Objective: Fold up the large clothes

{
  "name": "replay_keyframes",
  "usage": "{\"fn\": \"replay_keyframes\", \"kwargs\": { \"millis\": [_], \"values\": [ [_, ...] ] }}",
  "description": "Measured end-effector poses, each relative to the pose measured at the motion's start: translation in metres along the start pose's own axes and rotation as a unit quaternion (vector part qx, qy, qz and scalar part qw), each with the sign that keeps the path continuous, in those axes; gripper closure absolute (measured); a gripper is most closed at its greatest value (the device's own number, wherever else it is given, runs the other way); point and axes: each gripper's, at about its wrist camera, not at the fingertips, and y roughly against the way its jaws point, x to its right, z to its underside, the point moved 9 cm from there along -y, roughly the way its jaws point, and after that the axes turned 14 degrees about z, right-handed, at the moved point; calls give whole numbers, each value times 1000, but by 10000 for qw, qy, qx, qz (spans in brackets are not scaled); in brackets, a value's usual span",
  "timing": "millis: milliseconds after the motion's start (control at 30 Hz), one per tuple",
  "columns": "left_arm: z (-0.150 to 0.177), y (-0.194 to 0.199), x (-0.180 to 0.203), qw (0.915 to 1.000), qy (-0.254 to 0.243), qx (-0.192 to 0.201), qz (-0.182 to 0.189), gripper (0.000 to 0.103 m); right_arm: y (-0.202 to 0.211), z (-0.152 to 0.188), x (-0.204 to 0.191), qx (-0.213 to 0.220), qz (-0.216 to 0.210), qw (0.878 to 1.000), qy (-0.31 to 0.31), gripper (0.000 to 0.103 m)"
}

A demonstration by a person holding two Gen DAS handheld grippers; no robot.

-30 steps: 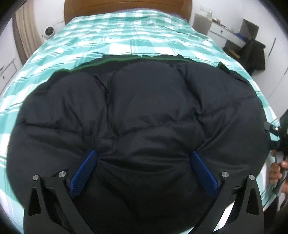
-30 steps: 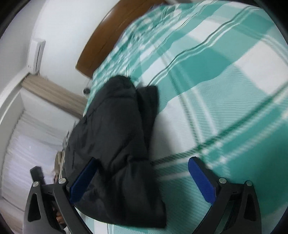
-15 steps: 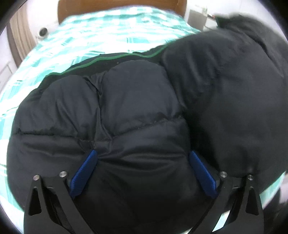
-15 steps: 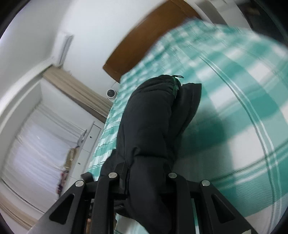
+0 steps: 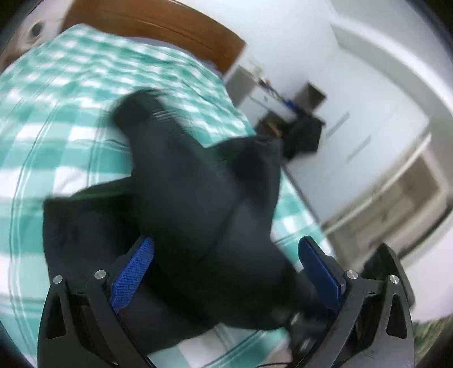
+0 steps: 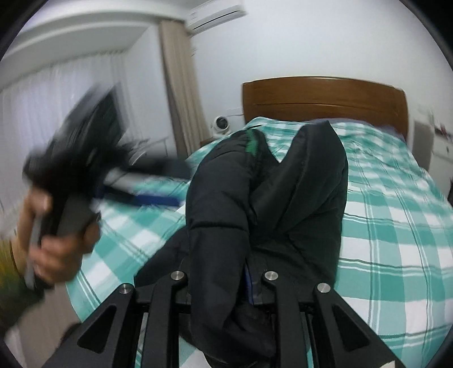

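No legible text, label or number anywhere

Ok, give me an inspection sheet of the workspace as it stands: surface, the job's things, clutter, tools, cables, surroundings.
Surface: bed with green and white checked cover, wooden headboard at the far end.
Job's things: black puffer jacket, bunched and partly lifted off the bed, green trim at its far end.
Clutter: nothing seen on the bed besides the jacket.
Tools: right tool shut on the jacket; left tool open with jacket fabric lying between its blue pads, and blurred in the right wrist view.
Cables: nothing clearly seen.
Surroundings: small white camera beside the headboard, curtains, wall air conditioner, white desk with dark clothing hanging nearby.
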Motion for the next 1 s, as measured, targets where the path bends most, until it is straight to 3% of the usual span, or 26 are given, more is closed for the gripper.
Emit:
{"fn": "replay_keyframes", "kwargs": {
  "millis": [133,200,300,367,433,500,533,567,600,633,700,767,800,833,867,1000],
  "values": [
    [-10,-31,5,9964,-382,-564,-495,2,-1,10,-16,199,316,9974,609,82],
    [-14,-45,4,9899,-540,-849,-997,2,0,13,-18,321,447,9950,830,82],
    [-17,-66,-3,9698,-788,-1299,-1908,3,-1,16,-21,474,556,9910,1123,82],
    [-13,-74,-15,9553,-800,-1557,-2382,35,2,19,-23,578,628,9882,1273,82],
    [-6,-80,-22,9556,-697,-1598,-2374,62,5,19,-19,568,695,9881,1249,80],
    [-9,-72,-21,9620,-622,-1514,-2187,67,10,18,-11,563,570,9918,995,72],
    [-10,-67,-20,9642,-591,-1478,-2122,68,17,15,-10,491,334,9948,823,59],
    [-12,-56,-23,9663,-567,-1410,-2076,69,27,12,-10,383,-100,9976,573,50],
    [-15,-52,-28,9670,-559,-1360,-2080,69,40,8,-10,334,-522,9977,289,32],
    [-16,-43,-37,9688,-504,-1281,-2059,69,54,2,-6,349,-936,9950,-59,28],
    [-14,-17,-62,9750,-159,-1021,-1966,68,73,-12,12,425,-1367,9873,-684,28],
    [-7,2,-91,9788,130,-777,-1889,68,68,-21,28,351,-1273,9871,-910,29],
    [-5,7,-100,9799,244,-684,-1859,67,60,-22,31,283,-1167,9889,-877,36],
    [-1,15,-109,9808,359,-588,-1827,67,47,-23,31,181,-1034,9914,-780,52],
    [2,23,-119,9815,481,-468,-1791,66,35,-22,27,64,-988,9928,-671,57],
    [16,44,-146,9827,851,-89,-1643,63,-4,-13,-25,-175,-1107,9937,-67,68]
  ]
}}
